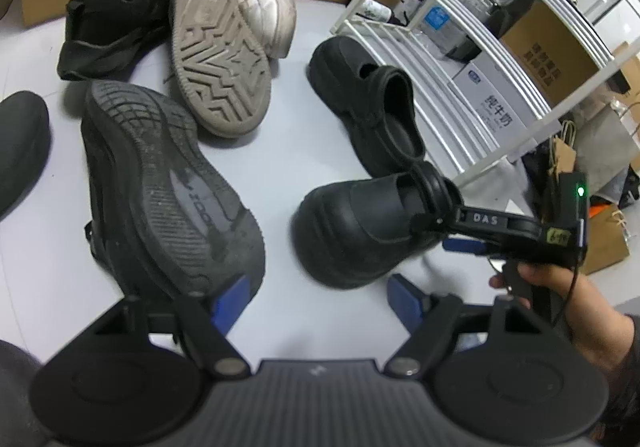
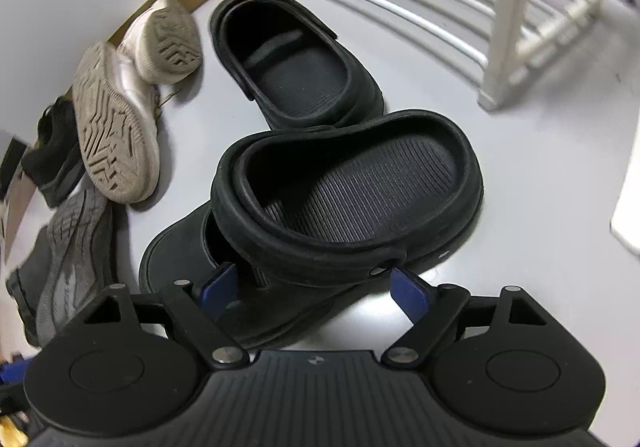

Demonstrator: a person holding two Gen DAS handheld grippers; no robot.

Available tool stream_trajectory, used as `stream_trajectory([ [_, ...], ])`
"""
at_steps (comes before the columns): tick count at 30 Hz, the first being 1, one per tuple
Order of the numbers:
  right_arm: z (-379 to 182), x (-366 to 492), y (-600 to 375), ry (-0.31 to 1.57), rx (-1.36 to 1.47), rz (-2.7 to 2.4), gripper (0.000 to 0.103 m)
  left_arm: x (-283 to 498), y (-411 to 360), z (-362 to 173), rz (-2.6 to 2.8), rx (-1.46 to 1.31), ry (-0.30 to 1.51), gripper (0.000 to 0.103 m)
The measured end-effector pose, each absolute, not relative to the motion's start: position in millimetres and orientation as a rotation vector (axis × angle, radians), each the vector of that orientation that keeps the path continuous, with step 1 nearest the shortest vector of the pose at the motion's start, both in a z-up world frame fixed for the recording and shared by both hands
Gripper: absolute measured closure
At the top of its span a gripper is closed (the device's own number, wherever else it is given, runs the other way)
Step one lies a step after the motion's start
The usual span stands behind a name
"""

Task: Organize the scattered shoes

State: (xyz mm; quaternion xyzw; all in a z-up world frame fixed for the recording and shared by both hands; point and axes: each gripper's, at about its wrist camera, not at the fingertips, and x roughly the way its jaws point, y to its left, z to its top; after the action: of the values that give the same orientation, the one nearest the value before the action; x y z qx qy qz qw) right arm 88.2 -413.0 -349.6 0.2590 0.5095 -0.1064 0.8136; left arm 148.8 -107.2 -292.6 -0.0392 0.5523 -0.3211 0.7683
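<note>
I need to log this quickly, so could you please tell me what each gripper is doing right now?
Left gripper: open, holding nothing.
Right gripper: open around the near black clog, not gripping it.

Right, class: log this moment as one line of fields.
left gripper: open, empty | right gripper: open at near clog | far clog: on floor | rack: no shoes seen
</note>
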Motion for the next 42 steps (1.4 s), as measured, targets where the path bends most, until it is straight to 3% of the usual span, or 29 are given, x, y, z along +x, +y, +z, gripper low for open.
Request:
stream_trajectory([
  [2, -348, 96, -413, 1.076, 0.439, -0.186, 0.019, 148, -108, -293, -0.698, -0.082, 1.199, 0.025],
  [3, -348, 101, -412, 1.085, 0.377, -0.186, 0.033, 148, -109, -293, -0.698, -0.08, 1.199, 0.025],
  [7, -347, 111, -412, 1.088, 0.268, -0.155, 0.041, 148, -110, -292, -0.699, -0.078, 1.2, 0.025],
  [17, -345, 114, -409, 1.108, 0.181, -0.092, 0.042, 147, -109, -292, -0.698, -0.077, 1.196, 0.025],
  [24, -335, 115, -400, 1.111, -0.134, 0.032, 0.057, 148, -106, -288, -0.696, -0.081, 1.186, 0.025],
  [26, -332, 114, -405, 1.123, -0.079, -0.001, 0.055, 150, -104, -287, -0.69, -0.084, 1.182, 0.025],
  [31, -321, 103, -412, 1.127, 0.145, -0.12, 0.004, 151, -102, -285, -0.684, -0.092, 1.178, 0.025],
  [42, -337, 121, -375, 1.155, 0.276, -0.211, 0.003, 148, -106, -279, -0.71, -0.099, 1.17, 0.025],
])
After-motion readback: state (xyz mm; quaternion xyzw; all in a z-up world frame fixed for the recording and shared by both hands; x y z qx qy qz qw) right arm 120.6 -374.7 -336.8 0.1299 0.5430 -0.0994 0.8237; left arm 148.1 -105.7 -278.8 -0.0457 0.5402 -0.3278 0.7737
